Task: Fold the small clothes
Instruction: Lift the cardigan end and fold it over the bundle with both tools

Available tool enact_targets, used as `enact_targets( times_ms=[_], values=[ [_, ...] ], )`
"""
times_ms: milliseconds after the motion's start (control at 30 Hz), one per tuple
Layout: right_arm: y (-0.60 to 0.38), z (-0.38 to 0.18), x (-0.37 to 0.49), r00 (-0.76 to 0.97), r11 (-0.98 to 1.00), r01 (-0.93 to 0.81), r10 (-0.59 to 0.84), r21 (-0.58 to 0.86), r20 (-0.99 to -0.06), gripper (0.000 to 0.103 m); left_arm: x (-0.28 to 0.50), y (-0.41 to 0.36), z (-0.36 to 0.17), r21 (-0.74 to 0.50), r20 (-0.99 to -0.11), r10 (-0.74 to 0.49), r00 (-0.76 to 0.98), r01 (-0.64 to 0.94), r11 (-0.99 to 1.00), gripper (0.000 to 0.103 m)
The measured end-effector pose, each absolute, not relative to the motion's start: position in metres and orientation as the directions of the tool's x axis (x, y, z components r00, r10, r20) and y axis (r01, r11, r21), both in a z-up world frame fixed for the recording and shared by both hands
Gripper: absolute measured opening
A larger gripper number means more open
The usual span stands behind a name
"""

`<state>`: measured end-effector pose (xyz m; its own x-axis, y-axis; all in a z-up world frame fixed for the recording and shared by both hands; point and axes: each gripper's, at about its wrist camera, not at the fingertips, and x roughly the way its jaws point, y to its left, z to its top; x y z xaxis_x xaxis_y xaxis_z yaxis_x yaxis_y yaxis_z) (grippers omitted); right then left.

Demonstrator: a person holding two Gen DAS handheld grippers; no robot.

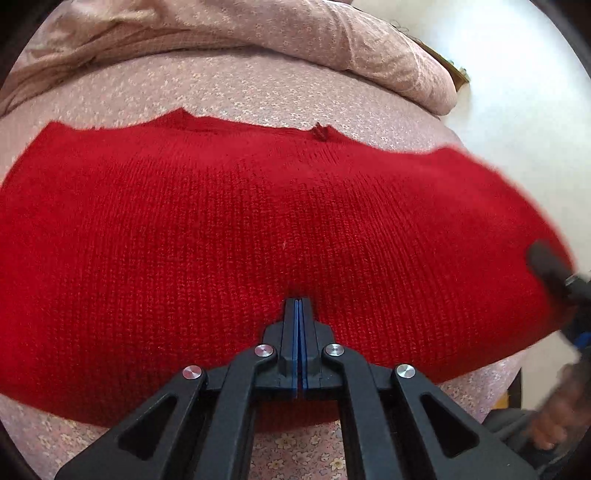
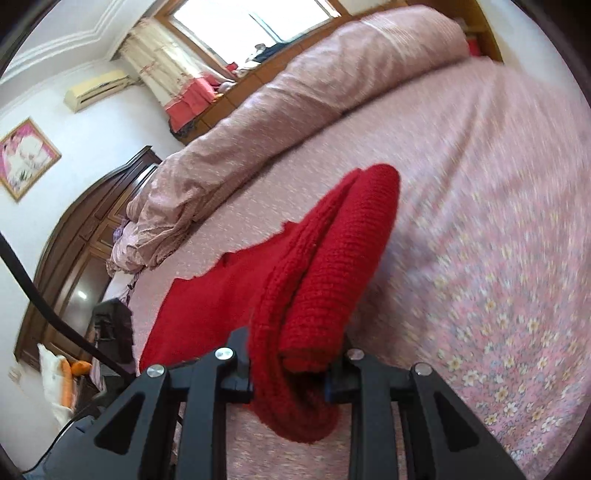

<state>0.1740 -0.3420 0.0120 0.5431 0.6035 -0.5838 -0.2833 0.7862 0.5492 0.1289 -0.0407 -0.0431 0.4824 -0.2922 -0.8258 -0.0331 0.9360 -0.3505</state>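
**Red knit spread crosswise on the bed**

My left hand-held gripper (image 1: 299,301) is clenched, tips on the red sweater (image 1: 258,240), whose long axis runs side to side ahead. My right hand-held gripper (image 2: 290,373) grasps its bunched end (image 2: 332,280) above the bed (image 2: 480,221).

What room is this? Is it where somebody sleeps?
Most likely a bedroom: a red knit garment lies on a bed with a pink flowery sheet, a rolled quilt, and a curtained window behind.

Red knit sweater (image 1: 258,229), pink floral bedsheet (image 2: 480,221)
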Motion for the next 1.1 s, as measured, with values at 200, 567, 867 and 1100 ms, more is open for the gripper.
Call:
enact_targets(
  times_ms=[200, 567, 867, 1100],
  values=[
    [-0.285, 0.066, 0.169, 0.574, 0.865, -0.352, 0.501, 0.358, -0.648, 0.025, 0.126, -0.022, -0.027, -0.431, -0.802, -0.368, 0.47, -0.028, 0.902, 0.0],
    [-0.161, 0.12, 0.155, 0.618, 0.896, -0.444, 0.305, -0.001, -0.725, 0.025, 0.063, 0.135, 0.003, -0.432, -0.77, -0.287, 0.57, -0.135, 0.892, 0.0],
    [-0.014, 0.063, 0.135, 0.596, 0.882, -0.431, 0.436, 0.189, -0.674, 0.025, 0.038, 0.215, -0.048, -0.552, -0.76, -0.278, 0.587, -0.358, 0.753, 0.0],
    [0.0, 0.001, 0.116, 0.56, 0.823, -0.482, 0.554, 0.301, -0.617, 0.026, 0.035, 0.205, -0.054, -0.507, -0.797, -0.257, 0.547, -0.373, 0.777, 0.0]
  ],
)
